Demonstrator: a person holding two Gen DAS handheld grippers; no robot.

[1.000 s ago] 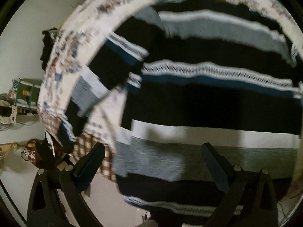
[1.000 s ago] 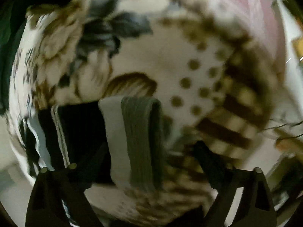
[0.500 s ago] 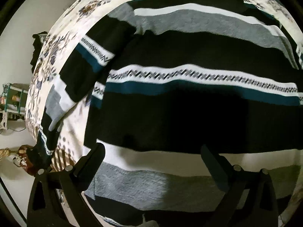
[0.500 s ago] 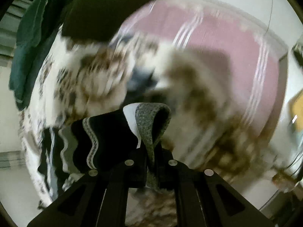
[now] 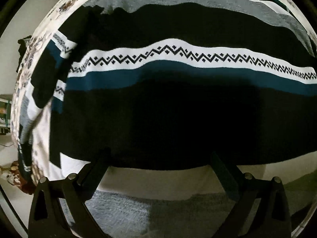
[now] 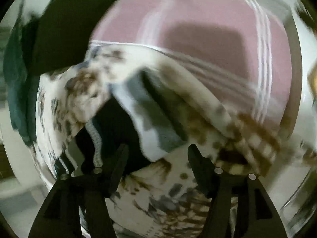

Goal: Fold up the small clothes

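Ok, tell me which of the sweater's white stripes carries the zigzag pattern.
The upper-middle white stripe on the sweater, directly above the teal band. The white stripe near the left gripper is plain.

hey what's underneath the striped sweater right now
The striped sweater lies on a floral-patterned bedcover, which shows around its edges. Whatever sits beneath the sweater's middle is covered, so it cannot be seen.
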